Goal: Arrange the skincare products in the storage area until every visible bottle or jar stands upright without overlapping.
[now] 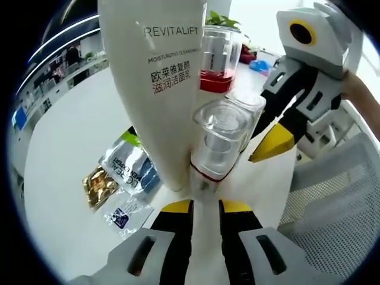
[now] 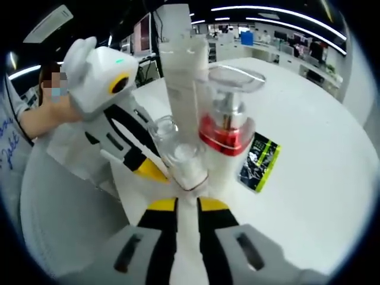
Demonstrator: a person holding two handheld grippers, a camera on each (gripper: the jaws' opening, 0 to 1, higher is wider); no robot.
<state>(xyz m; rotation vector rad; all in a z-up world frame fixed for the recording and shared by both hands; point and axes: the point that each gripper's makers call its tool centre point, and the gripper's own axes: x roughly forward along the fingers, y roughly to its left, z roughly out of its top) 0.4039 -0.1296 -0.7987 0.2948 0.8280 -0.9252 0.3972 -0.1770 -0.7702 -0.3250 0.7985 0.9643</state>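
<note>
**Mia:** What lies on the white table (image 1: 65,178) in the left gripper view?

**Ben:** Far to the left sit some small packets: a gold one (image 1: 99,185), a silver and blue sachet (image 1: 127,166), and a clear little one (image 1: 126,212) closer to the gripper. They lie flat, touching or partly over each other.

**Mia:** And next to them?

**Ben:** A tall cream tube (image 1: 157,77) that says REVITALIFT. It stands upright and looks very big because it is close. Just right of it is a small bottle with a clear cap (image 1: 221,139) and a red ring low down. Behind that stands a clear bottle with red liquid (image 1: 218,59).

**Mia:** Is the left gripper (image 1: 205,206) holding something?

**Ben:** Its two yellow tips sit close together with a thin gap, right under the small bottle. I cannot tell if they pinch it.

**Mia:** What is the white and yellow thing on the right?

**Ben:** That is the right gripper (image 1: 267,148). A hand (image 1: 359,89) holds it. Its yellow tip is just beside the small bottle.

**Mia:** And in the right gripper view?

**Ben:** The left gripper (image 2: 145,166) comes in from the left. Then a clear-capped small bottle (image 2: 184,163), the tall tube (image 2: 184,77), a pump bottle with a red collar (image 2: 228,127), and a dark green sachet (image 2: 260,161) flat on the table. The right gripper (image 2: 187,205) has its tips nearly shut under the small bottle. I cannot tell if it grips.
</note>
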